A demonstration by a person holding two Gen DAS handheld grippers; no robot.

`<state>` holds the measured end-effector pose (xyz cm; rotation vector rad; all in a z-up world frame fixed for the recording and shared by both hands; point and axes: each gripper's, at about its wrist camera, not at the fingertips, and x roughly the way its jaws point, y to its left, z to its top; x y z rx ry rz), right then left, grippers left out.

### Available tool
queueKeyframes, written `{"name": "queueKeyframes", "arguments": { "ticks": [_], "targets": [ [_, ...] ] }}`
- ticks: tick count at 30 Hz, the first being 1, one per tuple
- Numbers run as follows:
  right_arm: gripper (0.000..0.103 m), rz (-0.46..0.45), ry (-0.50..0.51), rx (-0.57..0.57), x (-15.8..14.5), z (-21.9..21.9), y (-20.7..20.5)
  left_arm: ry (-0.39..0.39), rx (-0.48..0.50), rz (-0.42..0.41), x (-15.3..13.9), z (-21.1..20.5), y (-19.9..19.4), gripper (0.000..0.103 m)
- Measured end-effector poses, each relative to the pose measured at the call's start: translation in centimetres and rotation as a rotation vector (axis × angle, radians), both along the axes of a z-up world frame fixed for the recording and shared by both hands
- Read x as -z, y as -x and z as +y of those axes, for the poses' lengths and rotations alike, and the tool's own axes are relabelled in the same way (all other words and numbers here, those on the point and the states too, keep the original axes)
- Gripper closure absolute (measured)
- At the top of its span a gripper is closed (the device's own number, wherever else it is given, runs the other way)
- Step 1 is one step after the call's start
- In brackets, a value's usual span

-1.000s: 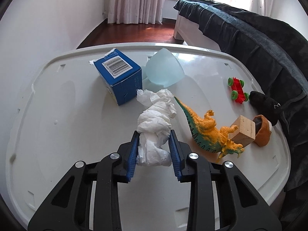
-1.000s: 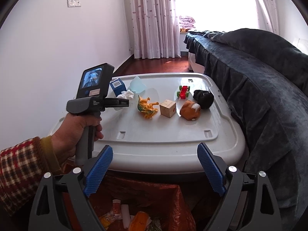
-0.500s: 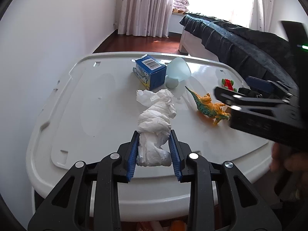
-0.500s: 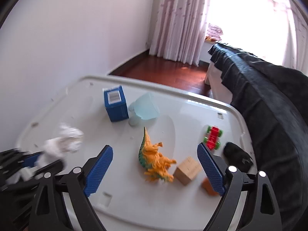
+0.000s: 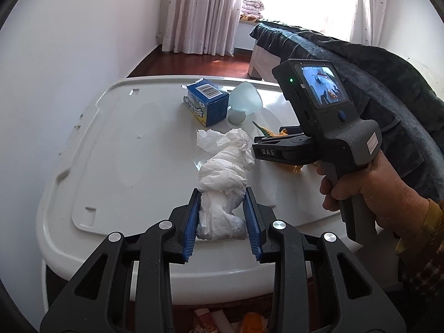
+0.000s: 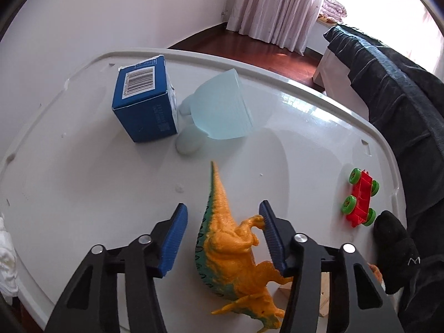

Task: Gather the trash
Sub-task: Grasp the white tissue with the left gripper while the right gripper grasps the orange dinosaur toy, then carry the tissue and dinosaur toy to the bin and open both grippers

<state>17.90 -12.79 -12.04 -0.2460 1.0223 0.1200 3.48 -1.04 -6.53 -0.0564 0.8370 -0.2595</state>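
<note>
The left gripper (image 5: 222, 216) is clamping its blue pads onto the lower end of a crumpled tissue (image 5: 223, 183), and the wad is rising out of the jaws and flopping forward above the tabletop (image 5: 133, 166). Below that gripper, past the tabletop's near edge, scraps are showing in what looks like a bin (image 5: 222, 320), so the drop seems close. The risk here: the grip is only on the bottom of the wad, and the loose top is leaning toward the right gripper's body, so it could snag or shed a piece onto the tabletop.

Over on the right, the right gripper (image 6: 222, 236) is standing partly open, holding nothing, its pads straddling the orange dinosaur (image 6: 236, 247); the right pad looks to be touching the dinosaur's leg or just beside it, I cannot tell which. That is a toy, not trash, I'd judge, and closing now would be picking up the wrong thing or knocking it over.

Beyond the dinosaur's tail, a pale egg-shaped lump (image 6: 188, 143) is lying against the blue box (image 6: 145, 100), with a translucent cup (image 6: 222, 108) tipped on its side just beside the box. Right of the dinosaur, well apart, a red car (image 6: 360, 197) is sitting near the tabletop's edge, a black object (image 6: 396, 247) just beside it.
</note>
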Motion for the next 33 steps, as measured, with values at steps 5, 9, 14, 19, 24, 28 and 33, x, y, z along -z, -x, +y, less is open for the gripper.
{"name": "queueKeyframes", "arguments": {
  "ticks": [5,9,14,19,24,28,33],
  "targets": [
    [0.063,-0.014,-0.055,0.023,-0.4,-0.4,0.7,0.004,0.003,-0.002,0.0,0.0,0.5,0.073],
    [0.063,-0.044,-0.081,0.018,-1.5,0.2,1.9,0.007,0.001,-0.003,-0.1,0.1,1.2,0.073],
    [0.063,-0.081,-0.133,0.009,-4.3,0.9,4.0,0.016,-0.001,-0.01,-0.8,0.4,2.1,0.073],
    [0.063,-0.137,-0.177,-0.021,-7.8,1.5,8.5,0.02,0.008,-0.027,-1.8,0.8,3.7,0.073],
    [0.063,-0.146,-0.209,-0.025,-9.6,1.3,14.5,0.014,0.024,-0.038,-2.6,1.5,6.2,0.073],
    [0.063,-0.101,-0.223,-0.018,-9.3,0.6,19.5,-0.003,0.049,0.007,-2.0,1.8,8.5,0.073],
    [0.063,0.048,-0.257,0.021,-5.6,-0.4,25.2,-0.015,0.082,0.094,0.2,2.2,11.3,0.073]
  ]
}}
